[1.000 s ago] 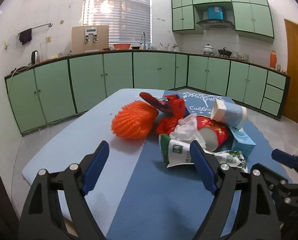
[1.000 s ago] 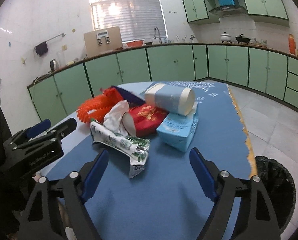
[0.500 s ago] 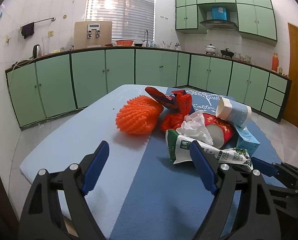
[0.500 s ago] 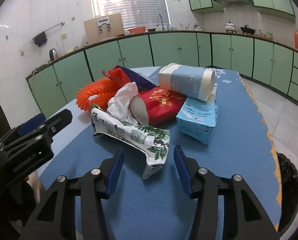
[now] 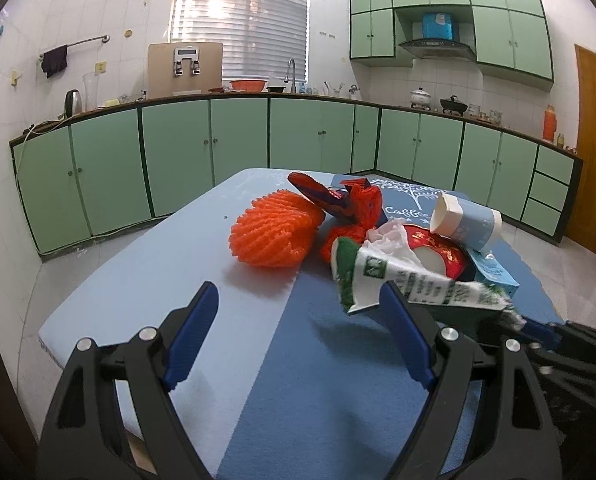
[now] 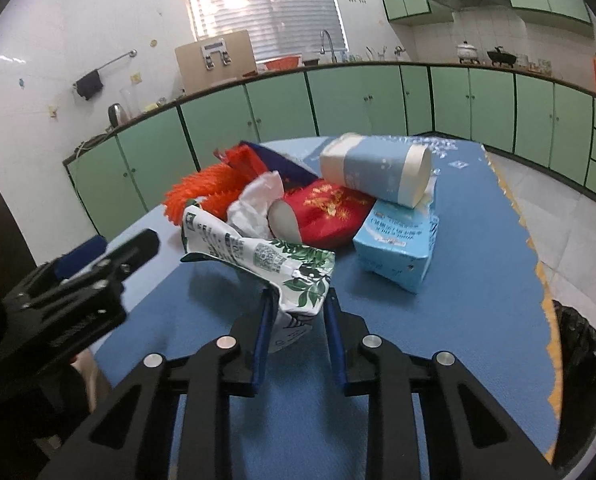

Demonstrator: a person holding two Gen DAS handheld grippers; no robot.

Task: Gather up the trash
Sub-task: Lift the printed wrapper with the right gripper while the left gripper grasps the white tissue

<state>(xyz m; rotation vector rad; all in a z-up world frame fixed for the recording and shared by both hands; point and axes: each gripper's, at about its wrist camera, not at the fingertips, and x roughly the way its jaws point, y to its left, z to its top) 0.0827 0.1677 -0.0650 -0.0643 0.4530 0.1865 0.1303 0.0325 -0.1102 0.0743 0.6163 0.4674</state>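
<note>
Wide-spread left gripper (image 5: pixel 298 336) over blue table (image 5: pixel 170 280), green-white wrapper (image 5: pixel 401 280) seemingly just beyond.

Lying on the blue-clothed tabletop (image 6: pixel 473 320): an orange foam net (image 5: pixel 274 232), a red cup (image 6: pixel 329 216), a light-blue carton (image 6: pixel 397 248) and, perhaps only partly resting, a green-printed wrapper (image 6: pixel 258 252). Leaning on the carton and cup: a pale-blue cup (image 6: pixel 377 172).

White wrapper (image 6: pixel 258 256) with green leaves; orange net (image 5: pixel 274 232); blue tablecloth (image 6: pixel 457 320).
</note>
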